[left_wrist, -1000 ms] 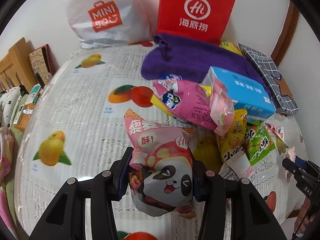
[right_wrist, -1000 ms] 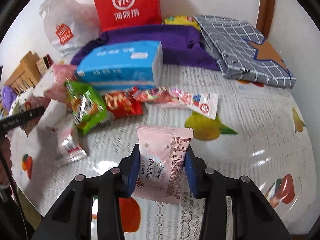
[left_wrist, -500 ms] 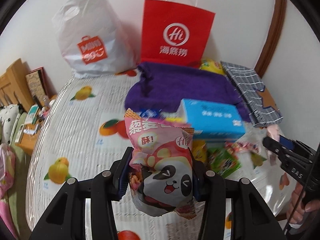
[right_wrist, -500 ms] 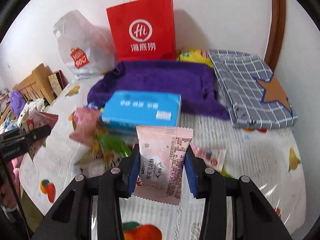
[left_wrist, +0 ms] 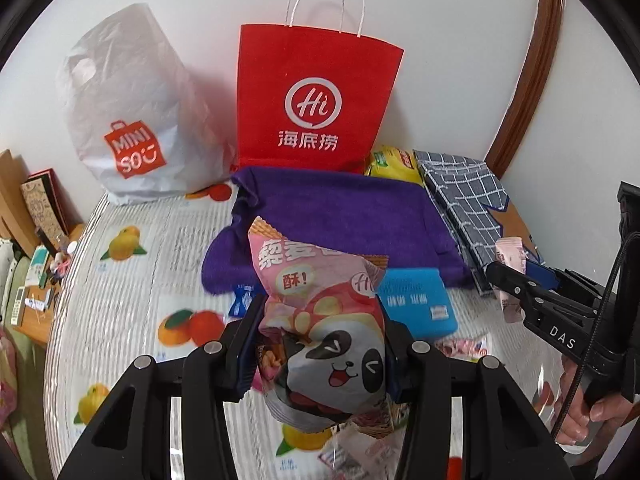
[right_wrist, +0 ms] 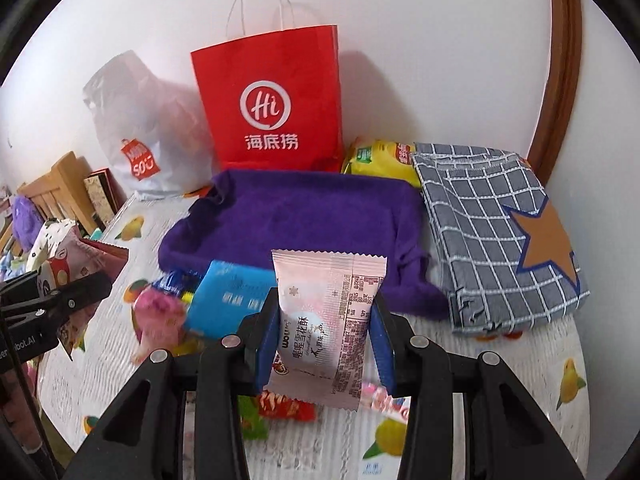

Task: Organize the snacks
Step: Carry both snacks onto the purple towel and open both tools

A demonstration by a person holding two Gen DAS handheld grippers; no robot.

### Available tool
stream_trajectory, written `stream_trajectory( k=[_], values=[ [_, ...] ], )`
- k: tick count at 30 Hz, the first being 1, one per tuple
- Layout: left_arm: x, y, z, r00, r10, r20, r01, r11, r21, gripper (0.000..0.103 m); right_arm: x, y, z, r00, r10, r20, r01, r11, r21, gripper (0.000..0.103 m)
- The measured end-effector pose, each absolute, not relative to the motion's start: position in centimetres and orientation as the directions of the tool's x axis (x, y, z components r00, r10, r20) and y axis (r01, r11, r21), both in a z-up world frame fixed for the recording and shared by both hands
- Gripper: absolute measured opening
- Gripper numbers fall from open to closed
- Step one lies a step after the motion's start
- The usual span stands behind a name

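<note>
My left gripper point(left_wrist: 320, 352) is shut on a puffy pink snack bag with a panda face point(left_wrist: 324, 328), held above the table. My right gripper point(right_wrist: 326, 340) is shut on a flat pale pink snack packet point(right_wrist: 324, 320); it also shows at the right edge of the left wrist view, right gripper point(left_wrist: 516, 284). The left gripper point(right_wrist: 60, 300) with its panda bag appears at the left edge of the right wrist view. A red paper bag with handles point(left_wrist: 316, 100) stands upright against the back wall. Loose snacks point(right_wrist: 160, 312) lie below on the table.
A white plastic bag point(left_wrist: 128, 120) stands left of the red bag. A purple towel point(left_wrist: 340, 216), a blue tissue pack point(left_wrist: 416, 304), a yellow packet point(right_wrist: 380, 156) and a folded checked cloth point(right_wrist: 492, 232) lie on the fruit-print tablecloth point(left_wrist: 132, 280). Wooden furniture point(right_wrist: 52, 188) is at left.
Both grippers have risen and pulled back from the table with their packets held. The snack pile now sits lower in view and the whole red bag has come into sight.
</note>
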State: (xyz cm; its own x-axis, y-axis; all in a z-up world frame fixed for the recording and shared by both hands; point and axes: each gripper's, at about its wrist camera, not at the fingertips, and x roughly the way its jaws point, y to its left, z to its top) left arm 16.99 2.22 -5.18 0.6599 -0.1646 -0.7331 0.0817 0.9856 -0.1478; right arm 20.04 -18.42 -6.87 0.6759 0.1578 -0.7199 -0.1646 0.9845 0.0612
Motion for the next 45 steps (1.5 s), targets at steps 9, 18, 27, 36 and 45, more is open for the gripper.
stream_trajectory(
  k=[9,18,27,36,45],
  values=[
    [21.7,1.8,-4.5,0.656,-0.157,-0.738,0.084,0.987,-0.136,0.046,24.7,-18.1,-5.7,0.69,0.171,-0.703,-0.164,0.983,0.078,0.042],
    [27.3,2.0,-4.7,0.651,-0.133,-0.748,0.084,0.991,-0.104,0.046,30.6,-17.1,-6.1,0.683,0.174,-0.71,-0.164,0.983,0.084,0.042],
    [32.5,2.3,-6.3,0.634,-0.132,-0.762,0.081,0.991,-0.105,0.046,35.8,-16.4,-7.8,0.674,0.165,-0.721,-0.161,0.984,0.074,0.042],
    [37.5,1.7,-9.5,0.595,-0.144,-0.791,0.109,0.989,-0.098,0.046,38.7,-16.7,-12.2,0.608,0.129,-0.784,-0.158,0.987,0.04,0.042],
    [39.6,2.5,-12.7,0.538,-0.128,-0.833,0.098,0.991,-0.089,0.046,40.3,-17.8,-14.9,0.561,0.113,-0.82,-0.135,0.99,0.044,0.042]
  ],
)
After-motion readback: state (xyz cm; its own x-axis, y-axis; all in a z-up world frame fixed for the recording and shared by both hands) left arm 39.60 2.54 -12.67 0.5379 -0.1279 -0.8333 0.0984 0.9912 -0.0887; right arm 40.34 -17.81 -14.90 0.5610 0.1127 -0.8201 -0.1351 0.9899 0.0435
